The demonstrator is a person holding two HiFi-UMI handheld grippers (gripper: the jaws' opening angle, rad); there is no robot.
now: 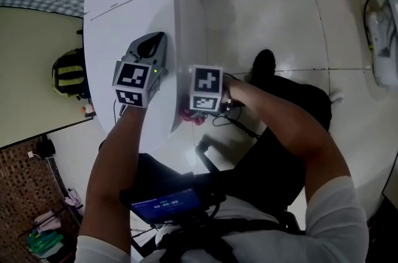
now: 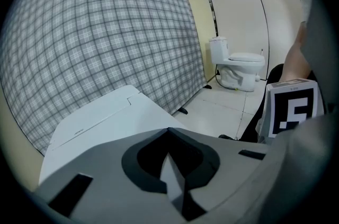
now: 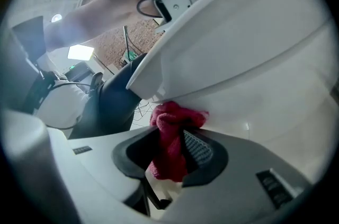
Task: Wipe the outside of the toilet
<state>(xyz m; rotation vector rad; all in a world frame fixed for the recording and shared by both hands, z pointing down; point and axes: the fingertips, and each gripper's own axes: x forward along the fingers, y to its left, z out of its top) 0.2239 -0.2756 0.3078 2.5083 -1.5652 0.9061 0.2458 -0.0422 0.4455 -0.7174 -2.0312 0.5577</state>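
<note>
Down low, right tongs (image 3: pixel 168 160) gripping red cloth (image 3: pixel 174 121), cloth touching toilet bowl (image 3: pixel 254 64)

Left tool (image 2: pixel 168 135) with jaws together, over white toilet lid (image 2: pixel 106 117), plaid curtain (image 2: pixel 106 32) behind, second toilet (image 2: pixel 239 66) beyond

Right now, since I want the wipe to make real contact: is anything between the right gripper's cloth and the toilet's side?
Nothing visible. The red cloth clamped in the right gripper appears to press straight on the toilet, on its white side just under the seat rim. The left gripper sits shut over the lid, clear of it.
</note>
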